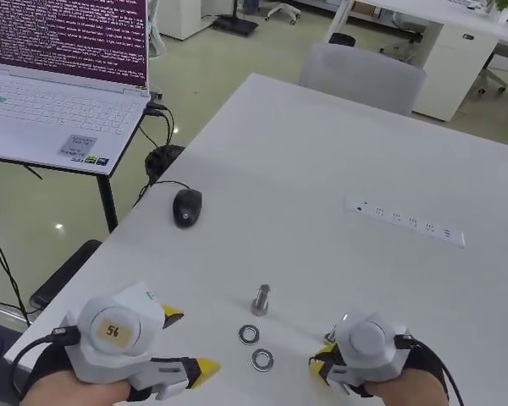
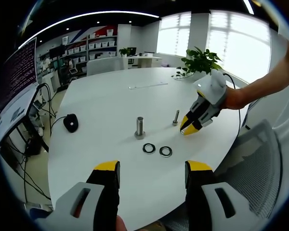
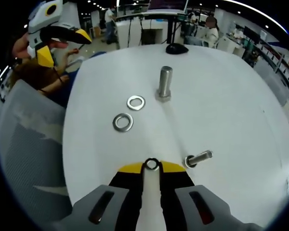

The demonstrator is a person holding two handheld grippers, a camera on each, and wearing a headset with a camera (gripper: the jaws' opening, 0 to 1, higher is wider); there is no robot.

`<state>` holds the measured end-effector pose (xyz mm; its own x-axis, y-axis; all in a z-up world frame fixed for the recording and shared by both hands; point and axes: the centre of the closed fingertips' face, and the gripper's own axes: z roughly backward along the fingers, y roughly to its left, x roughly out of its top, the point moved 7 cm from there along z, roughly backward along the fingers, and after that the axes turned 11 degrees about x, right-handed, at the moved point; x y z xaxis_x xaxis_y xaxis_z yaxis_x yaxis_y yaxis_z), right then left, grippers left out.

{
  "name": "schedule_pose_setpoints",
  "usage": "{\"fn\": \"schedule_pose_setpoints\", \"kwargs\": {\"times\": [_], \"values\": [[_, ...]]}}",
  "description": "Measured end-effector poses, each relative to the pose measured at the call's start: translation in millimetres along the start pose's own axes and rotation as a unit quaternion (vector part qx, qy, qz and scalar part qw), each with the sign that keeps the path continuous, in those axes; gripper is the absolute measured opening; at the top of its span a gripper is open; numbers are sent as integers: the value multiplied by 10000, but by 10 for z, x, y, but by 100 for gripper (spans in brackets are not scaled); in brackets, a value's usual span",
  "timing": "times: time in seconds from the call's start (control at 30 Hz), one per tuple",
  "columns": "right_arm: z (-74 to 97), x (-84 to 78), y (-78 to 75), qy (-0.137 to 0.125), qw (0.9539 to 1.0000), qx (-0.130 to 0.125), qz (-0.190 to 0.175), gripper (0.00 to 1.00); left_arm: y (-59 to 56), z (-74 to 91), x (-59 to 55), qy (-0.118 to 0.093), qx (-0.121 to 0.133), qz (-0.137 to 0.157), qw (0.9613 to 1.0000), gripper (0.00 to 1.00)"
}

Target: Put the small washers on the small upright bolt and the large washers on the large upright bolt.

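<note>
A large upright bolt (image 1: pixel 261 299) stands on the white table (image 1: pixel 322 169). Two large washers (image 1: pixel 249 334) (image 1: pixel 262 359) lie flat just in front of it. A small upright bolt (image 1: pixel 330 336) stands to their right, beside my right gripper (image 1: pixel 322 362). In the right gripper view that gripper (image 3: pixel 151 168) is shut on a small washer (image 3: pixel 151 165), a short way from the small bolt (image 3: pixel 198 158). My left gripper (image 1: pixel 188 341) is open and holds nothing, left of the washers. In the left gripper view it (image 2: pixel 152 168) faces the washers (image 2: pixel 149 147) and the large bolt (image 2: pixel 139 126).
A black mouse (image 1: pixel 187 206) lies on the table's left side and a white power strip (image 1: pixel 405 220) at the right rear. A laptop (image 1: pixel 59 93) sits on a stand off the left edge. A grey chair (image 1: pixel 361 74) stands at the far edge.
</note>
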<state>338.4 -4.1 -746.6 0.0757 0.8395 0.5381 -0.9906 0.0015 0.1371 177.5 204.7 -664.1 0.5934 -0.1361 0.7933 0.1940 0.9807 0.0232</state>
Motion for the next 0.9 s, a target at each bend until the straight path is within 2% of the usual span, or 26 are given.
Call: {"fn": "schedule_pose_setpoints", "kwargs": {"times": [0.33,0.5,0.77,0.9], "values": [[381,-41,-125,-151,9989,-413,-136,13,8,-4,-3,-22,4,26,10000,54],[518,-27,-213,-160,9982,-567,-115,13,-19,-16,3,-37,-34,19,10000,54],[609,122,-321,-208,9975,-675,-22,13,-24,-24,13,-73,-42,35,10000,54],[592,220,-377,-163,9979,-618,139,13,1,-10,-3,-66,-17,45,10000,54]]}}
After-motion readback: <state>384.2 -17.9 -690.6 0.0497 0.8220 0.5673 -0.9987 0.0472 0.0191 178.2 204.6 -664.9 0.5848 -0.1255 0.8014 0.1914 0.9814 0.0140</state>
